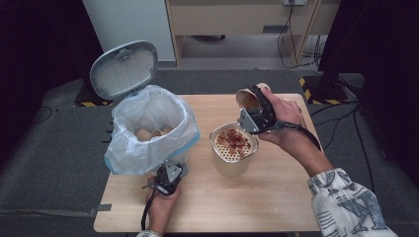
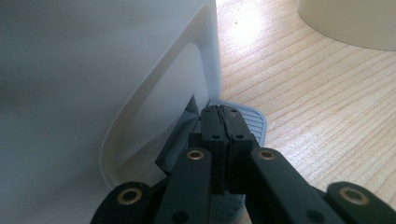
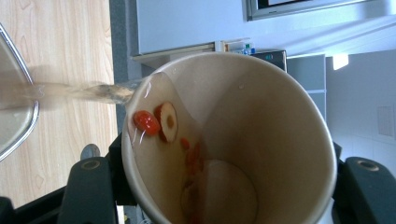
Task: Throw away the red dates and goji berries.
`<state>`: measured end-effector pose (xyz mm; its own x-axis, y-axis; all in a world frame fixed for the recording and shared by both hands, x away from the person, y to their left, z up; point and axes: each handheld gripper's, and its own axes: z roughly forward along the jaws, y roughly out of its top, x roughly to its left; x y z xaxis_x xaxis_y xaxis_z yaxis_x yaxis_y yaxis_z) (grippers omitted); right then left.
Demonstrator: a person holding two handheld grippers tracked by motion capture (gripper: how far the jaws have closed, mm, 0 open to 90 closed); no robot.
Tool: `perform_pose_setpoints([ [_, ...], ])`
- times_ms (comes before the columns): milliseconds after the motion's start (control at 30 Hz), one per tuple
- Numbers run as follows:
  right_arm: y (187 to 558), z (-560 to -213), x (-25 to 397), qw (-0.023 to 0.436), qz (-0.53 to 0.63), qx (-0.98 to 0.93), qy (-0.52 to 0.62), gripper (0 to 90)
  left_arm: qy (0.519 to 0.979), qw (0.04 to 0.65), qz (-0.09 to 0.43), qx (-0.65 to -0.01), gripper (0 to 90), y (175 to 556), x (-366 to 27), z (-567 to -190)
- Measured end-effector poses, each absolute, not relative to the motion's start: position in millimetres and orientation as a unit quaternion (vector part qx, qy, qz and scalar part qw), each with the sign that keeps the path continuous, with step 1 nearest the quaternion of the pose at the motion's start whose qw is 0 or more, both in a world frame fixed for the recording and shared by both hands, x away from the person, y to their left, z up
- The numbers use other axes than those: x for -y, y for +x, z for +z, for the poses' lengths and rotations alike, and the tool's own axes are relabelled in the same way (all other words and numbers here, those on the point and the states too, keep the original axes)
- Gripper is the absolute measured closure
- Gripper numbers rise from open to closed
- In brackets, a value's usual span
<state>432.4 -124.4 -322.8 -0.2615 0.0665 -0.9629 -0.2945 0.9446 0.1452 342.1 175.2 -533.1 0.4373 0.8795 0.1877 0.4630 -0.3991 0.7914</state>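
My right gripper [image 1: 253, 107] is shut on a paper cup [image 1: 247, 98], tilted on its side over a beige container [image 1: 232, 165] with a perforated strainer insert [image 1: 233, 143] that holds red bits. In the right gripper view a thin stream of liquid [image 3: 70, 92] runs from the paper cup [image 3: 261, 130] toward the strainer rim [image 3: 21, 116]; a red berry [image 3: 146, 122] and a fruit slice [image 3: 168, 122] cling inside near the lip. My left gripper [image 1: 170, 174] is shut, its tips [image 2: 223, 113] resting on the grey pedal [image 2: 254, 122] of a white bin [image 2: 93, 93].
The white bin [image 1: 148, 123] stands at the table's left, lid [image 1: 123, 69] up, lined with a clear bag and holding several paper cups [image 1: 150, 133]. Bare wooden tabletop [image 1: 257, 202] lies in front. A desk and cables stand beyond the table's far edge.
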Motion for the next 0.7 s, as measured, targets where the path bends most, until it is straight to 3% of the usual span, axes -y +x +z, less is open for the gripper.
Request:
perform_pose_setpoints([
  [700,430.5,-323.0,117.8,0.622,0.095,-0.769,-0.114,34.1,0.777,0.339,0.308,-0.432,88.1,342.2,-175.4,-533.1],
])
